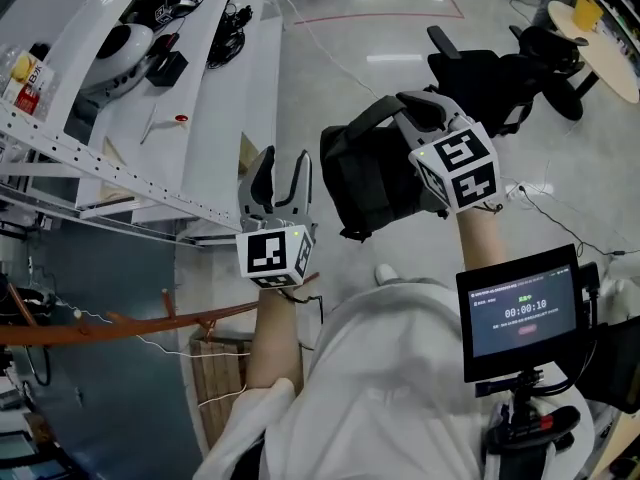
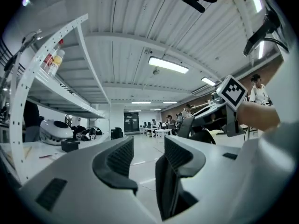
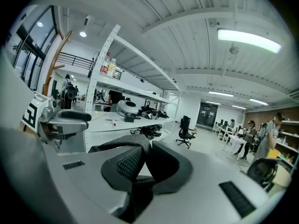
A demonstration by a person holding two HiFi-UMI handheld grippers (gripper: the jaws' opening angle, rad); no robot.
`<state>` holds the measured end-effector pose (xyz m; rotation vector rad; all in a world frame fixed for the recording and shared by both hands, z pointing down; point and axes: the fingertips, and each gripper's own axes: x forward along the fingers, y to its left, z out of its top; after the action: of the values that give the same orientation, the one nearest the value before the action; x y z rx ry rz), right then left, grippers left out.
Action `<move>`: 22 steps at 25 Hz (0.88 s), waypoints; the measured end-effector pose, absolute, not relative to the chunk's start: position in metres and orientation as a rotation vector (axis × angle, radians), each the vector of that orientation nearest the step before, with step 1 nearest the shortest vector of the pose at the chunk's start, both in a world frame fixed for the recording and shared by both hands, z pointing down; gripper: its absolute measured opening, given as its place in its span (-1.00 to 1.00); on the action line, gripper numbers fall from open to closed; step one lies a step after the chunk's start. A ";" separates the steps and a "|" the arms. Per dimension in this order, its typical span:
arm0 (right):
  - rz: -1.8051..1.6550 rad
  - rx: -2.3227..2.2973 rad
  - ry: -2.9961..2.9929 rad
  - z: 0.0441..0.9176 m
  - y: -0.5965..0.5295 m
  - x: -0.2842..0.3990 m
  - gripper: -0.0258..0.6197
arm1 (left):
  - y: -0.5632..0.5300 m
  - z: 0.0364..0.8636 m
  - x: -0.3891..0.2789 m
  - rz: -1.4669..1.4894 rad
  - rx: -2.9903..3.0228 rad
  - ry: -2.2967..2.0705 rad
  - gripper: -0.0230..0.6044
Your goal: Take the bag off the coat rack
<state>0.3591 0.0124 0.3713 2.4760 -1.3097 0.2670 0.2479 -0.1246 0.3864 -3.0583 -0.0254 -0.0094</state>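
Note:
My right gripper is shut on the strap of a black bag. The bag hangs below it in mid-air, over the floor. In the right gripper view the dark strap runs into the shut jaws of that gripper. To the bag's left, my left gripper is open and holds nothing. Its jaws stand apart with only the room visible between them. The wooden coat rack stretches across the lower left and stands apart from the bag. Its pole rises at the far left of the right gripper view.
A long white shelving unit with helmets and gear runs along the left. A black office chair stands behind the bag, with a round table at the far right. A small screen sits at my chest. People stand far down the hall.

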 end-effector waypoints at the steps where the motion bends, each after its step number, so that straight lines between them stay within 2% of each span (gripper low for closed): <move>1: 0.276 2.486 -1.296 0.374 0.016 0.360 -0.77 | -0.117 0.393 0.250 -0.031 -3.068 -0.051 -0.25; 10: 0.321 2.531 -1.242 0.393 0.030 0.356 -0.77 | -0.091 0.433 0.249 -0.179 -3.137 -0.144 -0.25; 22: 0.340 2.484 -1.292 0.405 0.020 0.347 -0.77 | -0.083 0.444 0.249 -0.258 -3.105 -0.184 -0.25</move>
<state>0.3467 0.0197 0.4052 2.4844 -1.2917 0.3404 0.2487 -0.0833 0.4440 -3.1050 -0.1839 -0.2582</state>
